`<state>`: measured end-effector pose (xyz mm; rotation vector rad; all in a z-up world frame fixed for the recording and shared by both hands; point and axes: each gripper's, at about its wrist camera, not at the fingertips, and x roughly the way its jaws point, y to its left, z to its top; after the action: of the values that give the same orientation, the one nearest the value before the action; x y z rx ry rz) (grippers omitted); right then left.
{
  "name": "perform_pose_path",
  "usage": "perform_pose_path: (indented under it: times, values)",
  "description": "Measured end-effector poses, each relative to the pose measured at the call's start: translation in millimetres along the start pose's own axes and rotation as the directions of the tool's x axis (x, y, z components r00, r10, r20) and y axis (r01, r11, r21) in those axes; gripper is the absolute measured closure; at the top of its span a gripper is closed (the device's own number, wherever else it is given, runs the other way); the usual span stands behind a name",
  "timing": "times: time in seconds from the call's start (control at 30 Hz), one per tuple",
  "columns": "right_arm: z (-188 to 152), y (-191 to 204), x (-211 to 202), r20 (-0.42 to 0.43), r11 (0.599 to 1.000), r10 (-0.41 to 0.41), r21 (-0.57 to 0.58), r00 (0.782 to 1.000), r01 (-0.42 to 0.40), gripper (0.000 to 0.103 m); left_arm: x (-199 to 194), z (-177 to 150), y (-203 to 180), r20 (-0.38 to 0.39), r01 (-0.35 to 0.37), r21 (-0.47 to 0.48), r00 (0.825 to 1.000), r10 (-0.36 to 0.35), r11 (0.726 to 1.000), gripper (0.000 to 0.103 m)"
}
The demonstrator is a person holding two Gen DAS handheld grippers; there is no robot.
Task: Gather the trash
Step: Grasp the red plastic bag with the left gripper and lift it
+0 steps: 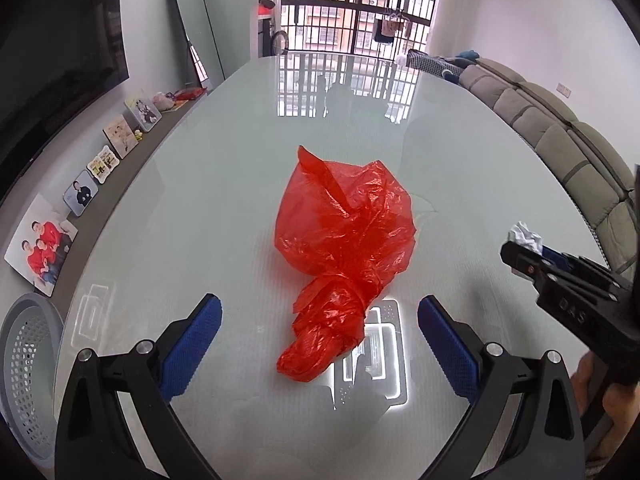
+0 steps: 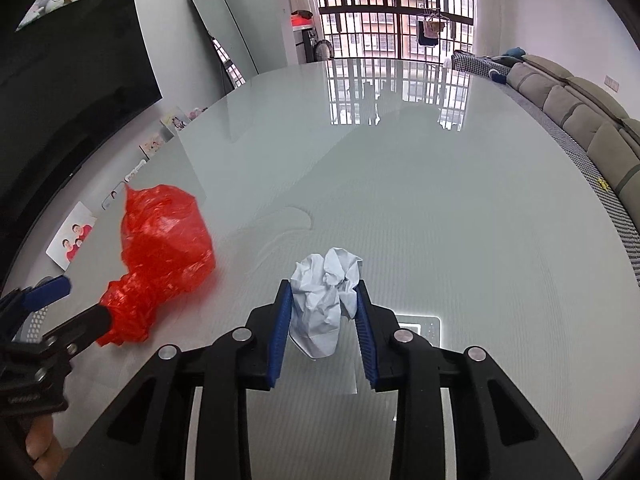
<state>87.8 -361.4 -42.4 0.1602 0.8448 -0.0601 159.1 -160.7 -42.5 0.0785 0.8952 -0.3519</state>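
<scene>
Because the crumpled paper (image 2: 326,300) must be carried off, the right gripper (image 2: 324,320) clenches it between its fingers; the left gripper (image 1: 320,340) stands released, red bag (image 1: 344,256) between its fingers on the counter (image 1: 200,208).

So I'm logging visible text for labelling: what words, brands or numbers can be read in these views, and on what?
"DAS": raised letters on the black body of the right gripper, seen from the left wrist view.
The framed photos on the ledge: any text is too small to read.
Nothing else is legible.
</scene>
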Motion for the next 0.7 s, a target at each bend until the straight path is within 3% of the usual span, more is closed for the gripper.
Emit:
perform_pose_path:
  times: [0.07,0.2,0.43,0.5,0.7]
  values:
    - [-12.4,-1.3,-11.6,0.01,1.0,0.011,0.004,1.0,-0.011,0.073,10.9,3.6,-4.1,-0.02,0.02,0.009,1.0,-0.02,1.0,0.006]
    - [-30.0,-10.3,-20.0,0.013,0.999,0.025,0.025,1.0,-0.025,0.073,26.4,12.2,-18.0,-0.017,-0.04,0.068,0.999,0.041,0.997,0.006]
    - [-39.1,-19.9,-25.7,0.022,0.997,0.065,0.042,0.998,-0.066,0.073,51.1,16.5,-26.1,-0.059,-0.065,0.075,0.996,0.07,0.995,0.009]
    - [-40.8,-17.9,-25.5,0.022,0.996,0.072,0.043,0.997,-0.073,0.073,57.8,14.4,-24.8,-0.08,-0.054,0.067,0.995,0.059,0.996,0.03]
    - [-40.0,-22.7,-24.8,0.016,0.996,0.075,0.047,0.997,-0.076,0.073,53.3,4.9,-18.4,-0.084,-0.026,0.056,0.996,0.03,0.998,0.062]
